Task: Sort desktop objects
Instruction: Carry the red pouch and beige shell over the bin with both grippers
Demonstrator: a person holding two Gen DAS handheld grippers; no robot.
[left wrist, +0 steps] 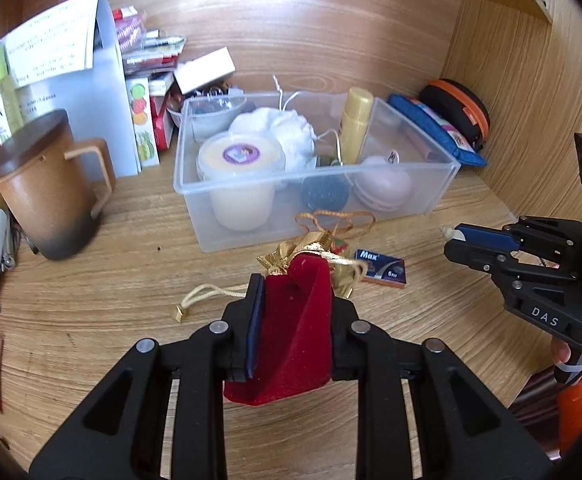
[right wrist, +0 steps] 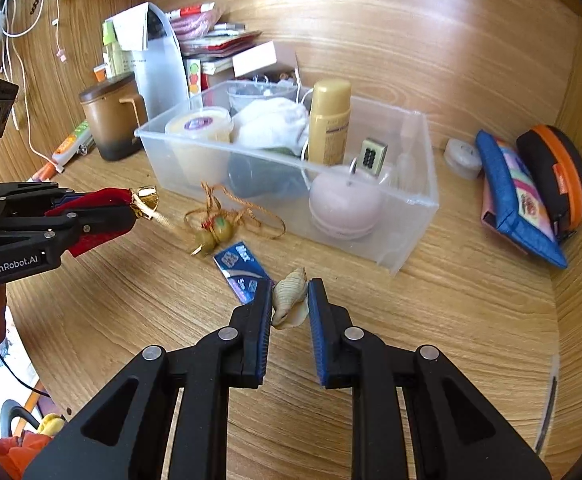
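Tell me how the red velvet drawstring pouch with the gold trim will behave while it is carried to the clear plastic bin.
The red velvet pouch looks floppy: it folds and sags below the left gripper. It seems light, hanging without stretching. Its gold cord trails loose and may snag on the clear plastic bin.

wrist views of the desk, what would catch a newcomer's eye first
First the red velvet pouch with gold trim, clamped in the left hand-held gripper over the wooden desk. Next the pale seashell pinched in the right hand-held gripper. Behind both sits a clear plastic bin packed with a yellow bottle, a white cloth and a pink round case.
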